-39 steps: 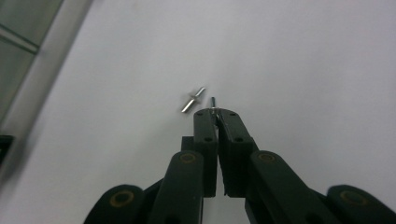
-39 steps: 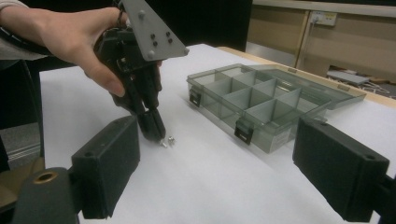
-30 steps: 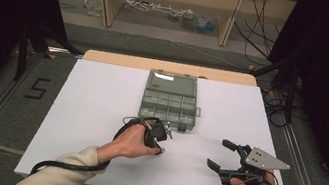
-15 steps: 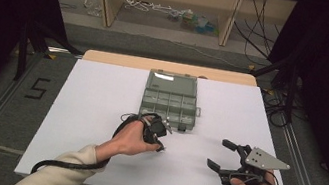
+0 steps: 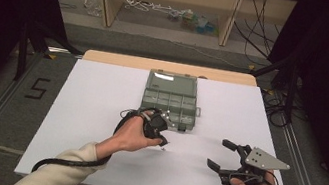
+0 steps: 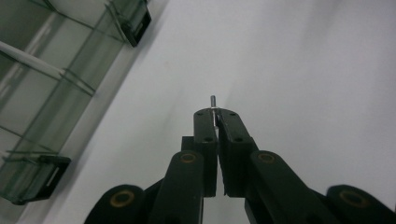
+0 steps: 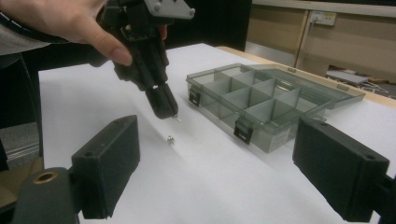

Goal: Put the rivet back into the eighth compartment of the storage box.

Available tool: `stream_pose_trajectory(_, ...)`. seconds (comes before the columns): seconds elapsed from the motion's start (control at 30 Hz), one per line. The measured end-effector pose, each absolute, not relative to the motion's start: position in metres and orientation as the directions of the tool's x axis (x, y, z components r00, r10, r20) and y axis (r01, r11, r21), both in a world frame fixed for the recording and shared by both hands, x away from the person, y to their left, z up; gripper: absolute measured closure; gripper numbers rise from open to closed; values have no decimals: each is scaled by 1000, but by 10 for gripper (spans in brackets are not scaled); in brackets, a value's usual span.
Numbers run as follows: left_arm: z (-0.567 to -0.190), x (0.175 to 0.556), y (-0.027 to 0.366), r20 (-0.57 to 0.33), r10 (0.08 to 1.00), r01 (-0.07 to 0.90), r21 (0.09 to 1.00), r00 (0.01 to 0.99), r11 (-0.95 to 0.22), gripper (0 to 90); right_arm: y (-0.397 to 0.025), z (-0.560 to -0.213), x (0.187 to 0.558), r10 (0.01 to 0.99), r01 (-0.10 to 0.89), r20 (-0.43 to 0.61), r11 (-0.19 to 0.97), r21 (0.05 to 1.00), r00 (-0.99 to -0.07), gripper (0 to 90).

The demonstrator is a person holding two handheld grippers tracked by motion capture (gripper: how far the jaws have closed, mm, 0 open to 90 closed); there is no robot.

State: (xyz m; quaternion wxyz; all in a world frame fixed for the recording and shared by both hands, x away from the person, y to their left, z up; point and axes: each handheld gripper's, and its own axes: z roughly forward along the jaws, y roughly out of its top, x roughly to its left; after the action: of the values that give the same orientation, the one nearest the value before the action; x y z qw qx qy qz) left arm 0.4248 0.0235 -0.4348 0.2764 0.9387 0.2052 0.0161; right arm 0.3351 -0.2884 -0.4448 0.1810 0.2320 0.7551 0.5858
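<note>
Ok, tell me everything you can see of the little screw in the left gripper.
The screw is a thin, silvery metal pin, pinched between the tips of the left gripper, whose jaws are closed on it. A short end sticks out past the tips; the rest is hidden between them. In the right gripper view it points down and sideways, held clear of the white table, near the front of the open compartment box. Its head and thread are too small to make out.

Beyond my right tongs (image 7: 224, 172), whose jaws stand wide apart, my left tongs (image 7: 164, 108) pinch a thin pin (image 7: 177, 118) above a small nut (image 7: 171, 138) on the white counter (image 7: 93, 98), near the compartment box (image 7: 261, 100).
</note>
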Motion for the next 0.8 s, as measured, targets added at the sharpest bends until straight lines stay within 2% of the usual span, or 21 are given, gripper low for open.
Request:
stream_pose_trajectory(0.17, -432, 428, 22, -81, 424, 389, 577, 902, -718, 864, -290, -444, 334, 565, 147, -3, 220, 964, -825, 159)
stream_pose_trajectory(0.27, -430, 431, 21, -71, 423, 381, 587, 903, -714, 864, -288, -445, 335, 562, 135, -3, 203, 970, -827, 160)
stream_pose_trajectory(0.43, -426, 436, 17, -55, 424, 368, 604, 904, -707, 864, -289, -444, 333, 566, 171, 18, 218, 961, -824, 159)
stream_pose_trajectory(0.67, -421, 447, 4, -47, 433, 359, 643, 900, -676, 864, -290, -444, 334, 567, 152, 1, 219, 964, -823, 159)
stream_pose_trajectory(0.73, -418, 451, 1, -35, 426, 348, 640, 904, -685, 864, -290, -443, 333, 565, 176, 18, 227, 958, -825, 160)
stream_pose_trajectory(0.8, -419, 451, -3, -54, 447, 367, 663, 893, -653, 864, -288, -445, 333, 583, 155, 17, 188, 970, -812, 160)
